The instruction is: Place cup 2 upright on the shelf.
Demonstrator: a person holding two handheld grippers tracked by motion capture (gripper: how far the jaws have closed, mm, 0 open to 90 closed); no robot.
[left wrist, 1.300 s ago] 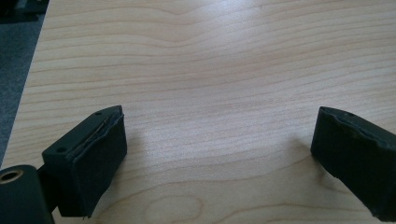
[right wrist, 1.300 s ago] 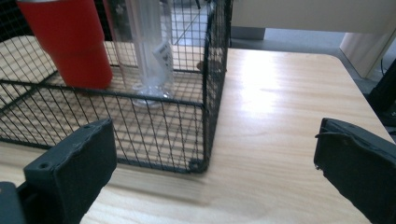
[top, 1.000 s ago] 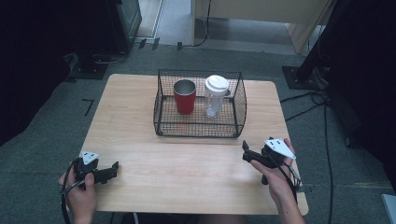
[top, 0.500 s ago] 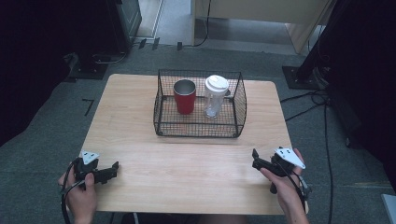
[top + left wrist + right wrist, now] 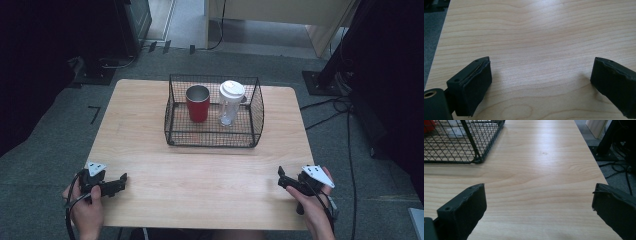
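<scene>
A black wire basket (image 5: 174,116) stands at the middle back of the wooden table (image 5: 210,170). Inside it stand a red cup (image 5: 198,104) on the left and a clear tumbler with a white lid (image 5: 231,103) on the right. My left gripper (image 5: 121,181) rests low at the table's front left, jaws wide open over bare wood (image 5: 541,72). At the front right my right gripper (image 5: 281,177) is open too, with nothing between its jaws (image 5: 539,202); the basket's corner (image 5: 477,157) lies ahead to its left.
The table's right edge (image 5: 596,162) runs close beside the right gripper. Beyond it lie cables (image 5: 340,107) and a dark stand base (image 5: 320,82) on grey carpet. Dark furniture (image 5: 95,30) stands behind the table at the left.
My right gripper has drawn back toward the table's front edge and slightly right. The left gripper has stayed put.
</scene>
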